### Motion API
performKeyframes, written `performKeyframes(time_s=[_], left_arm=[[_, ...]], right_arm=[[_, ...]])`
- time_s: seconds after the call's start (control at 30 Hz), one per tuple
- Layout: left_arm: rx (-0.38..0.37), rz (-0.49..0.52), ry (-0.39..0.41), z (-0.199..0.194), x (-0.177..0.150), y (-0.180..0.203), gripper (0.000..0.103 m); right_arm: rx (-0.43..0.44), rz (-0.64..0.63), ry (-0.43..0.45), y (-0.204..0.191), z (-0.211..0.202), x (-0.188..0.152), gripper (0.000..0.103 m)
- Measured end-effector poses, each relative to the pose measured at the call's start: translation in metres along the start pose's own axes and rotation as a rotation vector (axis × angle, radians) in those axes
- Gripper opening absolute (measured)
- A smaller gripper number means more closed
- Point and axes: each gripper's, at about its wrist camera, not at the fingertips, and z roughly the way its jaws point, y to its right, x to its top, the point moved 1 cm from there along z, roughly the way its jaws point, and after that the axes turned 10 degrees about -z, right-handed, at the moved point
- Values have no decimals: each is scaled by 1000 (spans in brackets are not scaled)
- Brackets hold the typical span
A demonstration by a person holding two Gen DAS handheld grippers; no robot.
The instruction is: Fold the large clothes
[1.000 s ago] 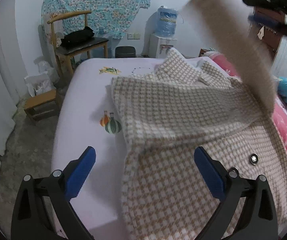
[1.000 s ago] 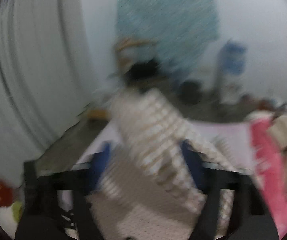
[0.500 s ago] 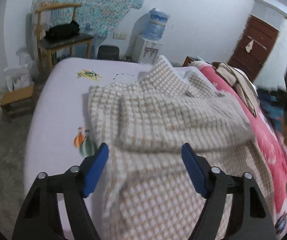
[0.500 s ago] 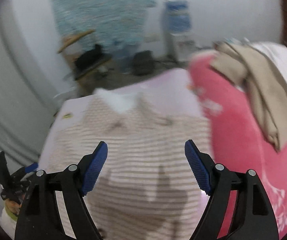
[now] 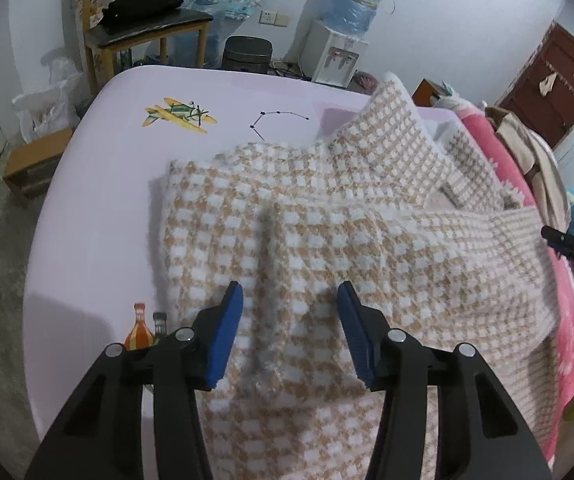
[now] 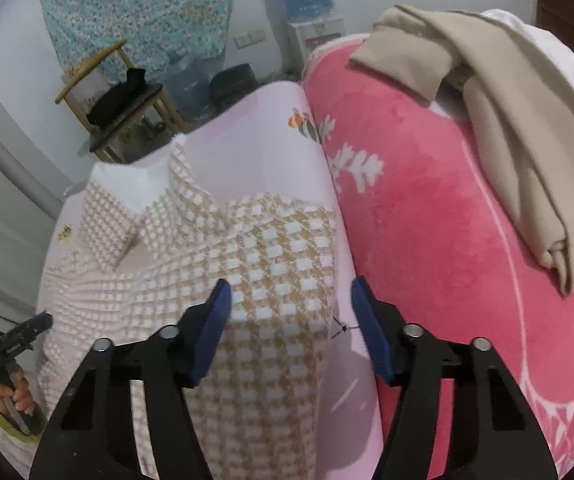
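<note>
My left gripper [image 5: 290, 328] is closing over a raised fold of the coat [image 5: 327, 240], pads not yet pressing it. My right gripper [image 6: 291, 328] is closing over the coat's right edge, also ungripped. The coat lies spread on the bed [image 5: 99, 184], collar at the far end.

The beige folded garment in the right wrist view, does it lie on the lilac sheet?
No, the beige folded garment lies on the pink blanket, apart from the lilac sheet.
</note>
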Motion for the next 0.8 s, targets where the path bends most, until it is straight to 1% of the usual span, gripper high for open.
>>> performKeyframes(time_s=[0.03,0.07,0.1,0.13,0.2,0.27,0.3,0.4,0.47,0.5,0.57,0.67,0.73,0.8], left_arm=[[17,9,6,1,0,1,38],[23,16,11,1,0,2,31],[2,27,7,1,-1,4,17],[11,35,12,1,-2,5,14],[37,76,42,-4,-4,10,8],[46,104,76,-13,-6,15,7],[47,120,112,-25,-8,17,7],[32,111,164,-47,-13,13,7],[50,100,140,-42,-17,9,6],[73,94,115,-34,-22,4,7],[86,93,102,-26,-29,-2,7],[84,94,145,-33,-29,-2,7],[90,96,197,-43,-24,0,6],[104,95,213,-45,-20,-2,6]], right_arm=[[1,-3,-6,-1,3,1,45],[1,-6,-9,-3,6,3,41],[-8,-9,-6,-3,8,4,38],[-11,-14,0,-5,8,4,30],[-20,-22,12,-7,6,6,26],[-28,-29,18,-8,5,5,23],[-34,-35,23,-9,3,5,23],[-49,-55,35,-12,1,4,21],[-70,-83,40,-18,2,3,20],[-81,-97,40,-21,3,2,20],[-106,-115,41,-27,5,2,17],[-146,-141,58,-34,2,4,15],[-148,-143,65,-36,0,6,14],[-148,-142,68,-38,2,8,14]])
